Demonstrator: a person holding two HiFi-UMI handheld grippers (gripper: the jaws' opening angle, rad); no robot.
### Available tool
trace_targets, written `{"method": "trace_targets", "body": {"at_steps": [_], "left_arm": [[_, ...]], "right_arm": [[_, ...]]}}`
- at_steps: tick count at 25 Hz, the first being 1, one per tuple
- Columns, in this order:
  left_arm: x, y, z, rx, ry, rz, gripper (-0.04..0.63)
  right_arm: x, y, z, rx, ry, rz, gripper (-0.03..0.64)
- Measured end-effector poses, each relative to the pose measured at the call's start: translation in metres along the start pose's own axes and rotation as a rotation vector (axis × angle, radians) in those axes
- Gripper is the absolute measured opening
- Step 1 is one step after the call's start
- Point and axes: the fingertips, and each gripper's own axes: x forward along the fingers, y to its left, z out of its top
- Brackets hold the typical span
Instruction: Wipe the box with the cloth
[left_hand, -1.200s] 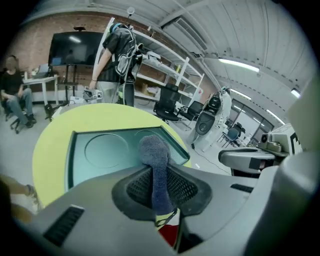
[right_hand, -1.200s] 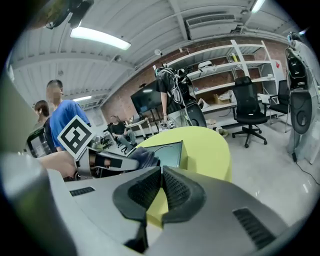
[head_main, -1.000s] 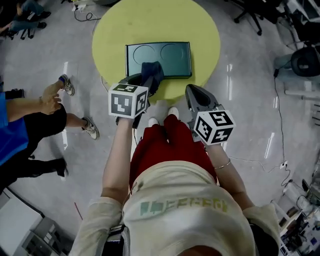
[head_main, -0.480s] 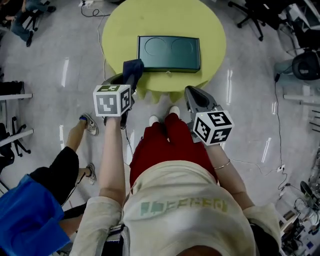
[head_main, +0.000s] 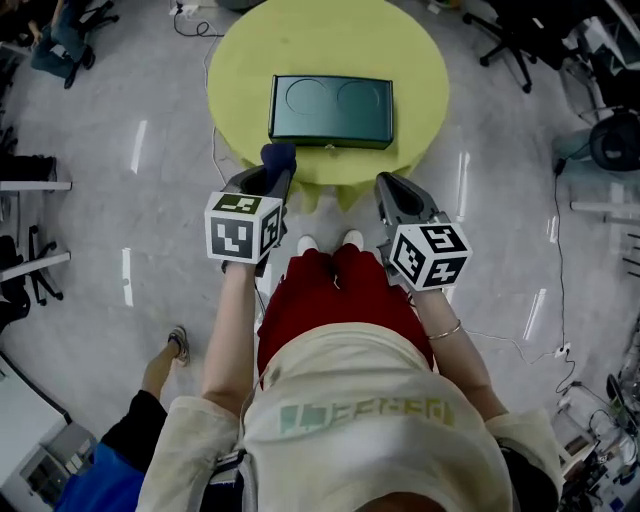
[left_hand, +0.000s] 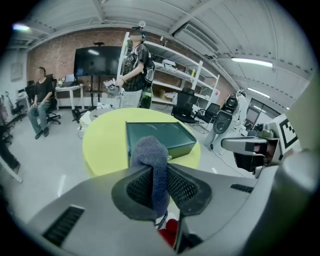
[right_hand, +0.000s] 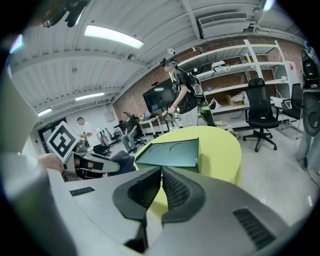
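1. Head view, count: one round yellow table, one dark green box, one dark blue cloth, and two grippers.
2. Head view, location: the box lies flat near the table's front edge. Two circles are pressed into its top.
3. Head view, pose: both forearms reach forward, side by side. The left gripper hangs at the table's near edge, with the cloth sticking out of its tip, just short of the box. The right gripper sits level with it, off the table edge.
4. Head view, markings: each gripper carries one cube, the left cube and the right cube, both with black-and-white square patterns. The green print on the person's shirt is too blurred to read.
5. Left gripper view: the left gripper has its jaws pinching the cloth, which bulges above them in a rounded wad. The box lies beyond on the table, clear of the cloth. Two people are in the background, one seated and one standing.
6. Right gripper view: the right gripper has its jaws pressed together with nothing between them. The box rests ahead on the table. At the left the cloth shows in the other gripper. One office chair stands by the shelves.
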Motion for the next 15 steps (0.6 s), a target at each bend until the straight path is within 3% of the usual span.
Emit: {"method": "trace_targets", "body": {"at_steps": [10, 12, 15], "left_arm": [[0.095, -0.152, 0.013, 0.166, 0.105, -0.307, 0.061], [0.119, -0.168, 0.012, 0.181, 0.122, -0.342, 0.062], [0.149, -0.173, 0.007, 0.198, 0.149, -0.332, 0.061]], "right_arm": [[-0.039, -0.082, -0.021, 0.103, 0.020, -0.128, 0.038], [-0.045, -0.094, -0.030, 0.119, 0.031, -0.154, 0.038], [-0.052, -0.107, -0.042, 0.140, 0.050, -0.180, 0.038]]}}
